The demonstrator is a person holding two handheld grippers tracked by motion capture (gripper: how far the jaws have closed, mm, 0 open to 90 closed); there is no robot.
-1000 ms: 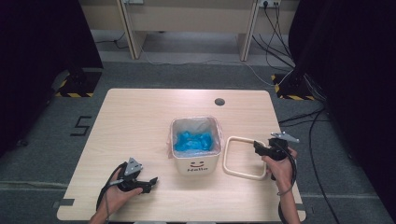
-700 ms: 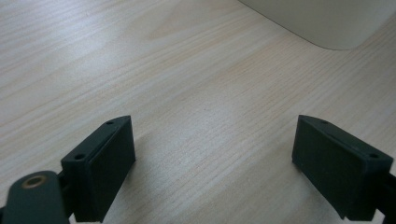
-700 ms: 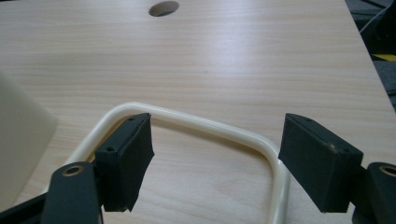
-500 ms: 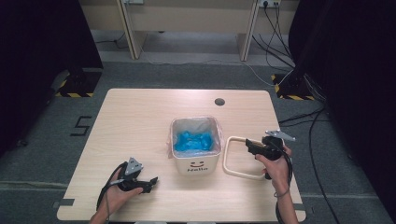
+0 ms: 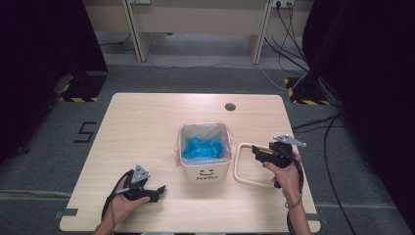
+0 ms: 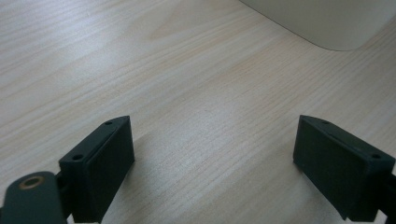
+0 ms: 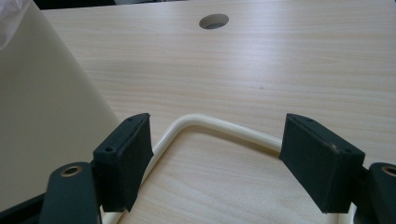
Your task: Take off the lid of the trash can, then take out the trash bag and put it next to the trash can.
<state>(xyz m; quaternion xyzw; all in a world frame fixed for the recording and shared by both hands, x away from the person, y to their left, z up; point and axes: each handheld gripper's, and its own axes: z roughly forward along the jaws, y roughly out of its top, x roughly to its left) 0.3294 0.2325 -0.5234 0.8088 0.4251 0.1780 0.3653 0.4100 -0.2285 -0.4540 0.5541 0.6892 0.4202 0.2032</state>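
Here both tools gape empty, right tool (image 7: 215, 158) above cream frame (image 7: 224, 125).

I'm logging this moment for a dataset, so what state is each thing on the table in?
Bin: upright, open at the top, lined with a clear bag, blue material inside.
Cream frame: lying flat on the table, right of the bin.
Left gripper: open, nothing between its jaws, low over bare table.
Right gripper: open, jaws on either side of the frame's corner, not clamped.

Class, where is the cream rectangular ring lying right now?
In the high view, the cream ring lies flat on the table, right of the white bin, with the open right gripper just above it.
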